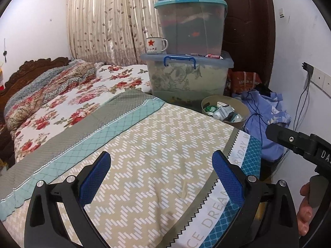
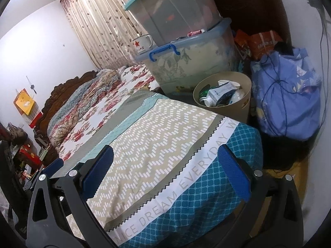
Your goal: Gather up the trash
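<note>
Left tongs [image 1: 161,165] wide open, empty, above patterned quilt [image 1: 144,148] on bed. Right tongs [image 2: 165,159] also spread apart, holding nothing. Tan bin [image 2: 244,103] beyond quilt's far edge, beside 3 stacked storage boxes [image 1: 186,76], filled with trash: carton [image 2: 221,93], bottles.

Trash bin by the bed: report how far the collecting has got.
Done: the bin already holds a carton, bottles and a cup.
In hand: nothing. The left gripper and the right gripper are both open and empty above the quilt.
Left: no loose trash shows on the quilt; a red wrapper lies on a storage box lid, possibly next.
</note>
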A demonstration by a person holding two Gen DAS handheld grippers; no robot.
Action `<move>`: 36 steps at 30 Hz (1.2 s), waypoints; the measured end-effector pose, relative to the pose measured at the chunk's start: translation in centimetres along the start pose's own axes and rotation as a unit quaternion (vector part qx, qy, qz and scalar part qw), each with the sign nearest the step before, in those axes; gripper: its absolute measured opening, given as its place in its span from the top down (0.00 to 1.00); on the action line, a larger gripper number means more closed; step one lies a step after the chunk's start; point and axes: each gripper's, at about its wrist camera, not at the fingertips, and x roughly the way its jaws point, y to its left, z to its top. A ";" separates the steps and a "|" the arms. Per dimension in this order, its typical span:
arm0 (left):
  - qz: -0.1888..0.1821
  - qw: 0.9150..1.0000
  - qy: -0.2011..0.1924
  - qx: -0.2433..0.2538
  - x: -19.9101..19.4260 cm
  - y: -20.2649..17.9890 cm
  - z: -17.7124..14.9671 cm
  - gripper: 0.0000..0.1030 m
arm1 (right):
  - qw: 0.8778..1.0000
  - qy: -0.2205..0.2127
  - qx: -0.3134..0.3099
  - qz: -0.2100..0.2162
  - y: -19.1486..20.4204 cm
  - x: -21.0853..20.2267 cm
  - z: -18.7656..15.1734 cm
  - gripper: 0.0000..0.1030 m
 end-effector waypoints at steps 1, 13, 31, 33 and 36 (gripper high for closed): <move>0.004 1.000 -0.002 -0.002 -0.2 -0.1 0.1 0.08 | 1.000 0.000 0.000 0.003 0.0 -0.1 0.0 0.03; 0.067 0.997 -0.042 -0.004 -2.9 -1.8 1.5 0.08 | 0.999 -0.041 -0.019 0.019 -0.3 -2.3 0.4 0.03; 0.109 0.994 -0.028 -0.006 -3.8 -4.5 3.4 0.08 | 0.998 -0.053 -0.012 0.039 -3.0 -2.4 1.4 0.03; 0.119 0.992 -0.027 -0.006 -4.0 -4.7 3.4 0.08 | 0.998 -0.051 -0.009 0.042 -3.4 -2.3 1.4 0.03; 0.124 0.992 -0.030 -0.008 -4.3 -4.9 3.6 0.08 | 0.998 -0.050 -0.005 0.045 -3.8 -2.1 1.4 0.03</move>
